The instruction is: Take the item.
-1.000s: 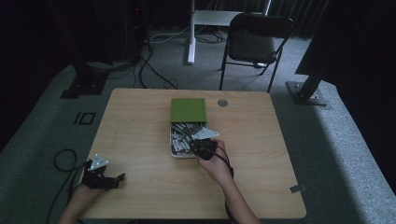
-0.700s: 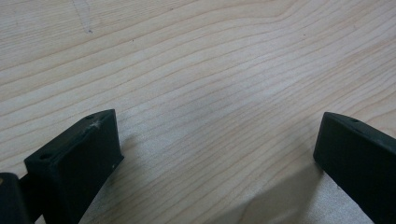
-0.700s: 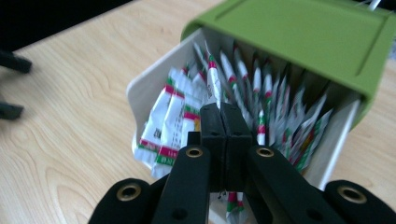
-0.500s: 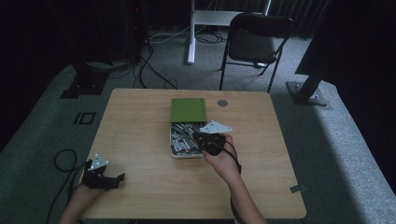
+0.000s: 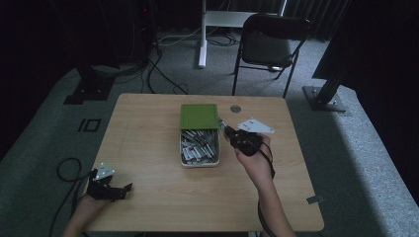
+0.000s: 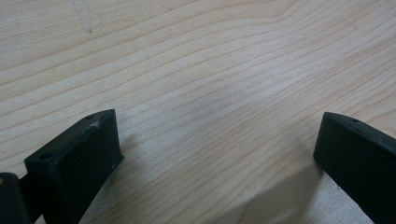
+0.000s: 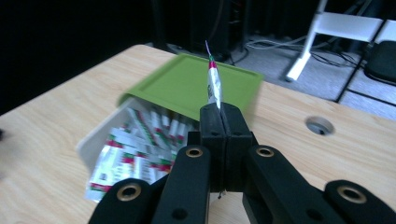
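A white box [image 5: 200, 162] [image 7: 89, 144] in the middle of the table holds several red, green and silver sachets [image 5: 197, 147] [image 7: 140, 144]. Its green lid [image 5: 199, 116] [image 7: 196, 84] lies across the box's far end. My right gripper [image 5: 226, 129] [image 7: 219, 109] hangs just right of the box, shut on one sachet [image 7: 213, 84] that sticks up edge-on from the jaws. At the table's near left corner my left gripper [image 5: 121, 190] [image 6: 215, 149] rests on the wood, open, with bare wood between its jaws.
The wooden table [image 5: 148, 128] has a round cable hole [image 5: 235, 108] [image 7: 319, 125] behind the box. A folding chair [image 5: 269, 47] and a white desk leg [image 5: 202, 34] stand beyond the far edge. A cable [image 5: 66, 173] trails off the left edge.
My right gripper has lifted out of the box and drawn to the right and back with a sachet in it. The left gripper has stayed put.
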Motion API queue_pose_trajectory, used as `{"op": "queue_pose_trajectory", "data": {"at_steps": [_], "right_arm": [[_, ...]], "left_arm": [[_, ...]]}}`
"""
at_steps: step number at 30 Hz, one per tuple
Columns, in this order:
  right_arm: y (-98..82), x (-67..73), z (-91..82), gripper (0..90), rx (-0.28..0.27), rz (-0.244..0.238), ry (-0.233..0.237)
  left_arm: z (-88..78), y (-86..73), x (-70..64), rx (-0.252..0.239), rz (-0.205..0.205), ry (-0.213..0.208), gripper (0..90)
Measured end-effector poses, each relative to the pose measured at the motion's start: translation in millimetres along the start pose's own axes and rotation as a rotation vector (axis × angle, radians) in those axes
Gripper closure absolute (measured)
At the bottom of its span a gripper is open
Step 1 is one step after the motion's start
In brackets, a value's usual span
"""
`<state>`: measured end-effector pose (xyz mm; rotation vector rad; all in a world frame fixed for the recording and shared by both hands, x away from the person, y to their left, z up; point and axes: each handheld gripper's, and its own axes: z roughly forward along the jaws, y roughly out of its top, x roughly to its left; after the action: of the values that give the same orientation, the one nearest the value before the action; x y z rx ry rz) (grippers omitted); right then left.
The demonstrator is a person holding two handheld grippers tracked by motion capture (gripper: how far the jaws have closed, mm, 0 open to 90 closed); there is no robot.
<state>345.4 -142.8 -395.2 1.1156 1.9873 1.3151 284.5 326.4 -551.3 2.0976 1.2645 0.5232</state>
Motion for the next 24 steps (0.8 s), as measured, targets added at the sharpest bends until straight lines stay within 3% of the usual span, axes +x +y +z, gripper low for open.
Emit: {"op": "queue_pose_trajectory", "data": {"at_steps": [4,11,24], "right_arm": [[-14.6,-14.3,5.9,90.0,0.014,0.051,-0.040],[-44.9,-26.3,24.6,90.0,0.054,0.129,-0.071],[-88.1,-42.7,50.3,90.0,0.115,0.261,-0.070]], "left_arm": [[-0.1,0.0,0.1,0.002,0.002,0.000,1.4],[0.0,0.0,-0.1,0.000,-0.002,0.000,1.4],[-0.1,0.0,0.0,0.002,0.000,0.000,1.4]]}}
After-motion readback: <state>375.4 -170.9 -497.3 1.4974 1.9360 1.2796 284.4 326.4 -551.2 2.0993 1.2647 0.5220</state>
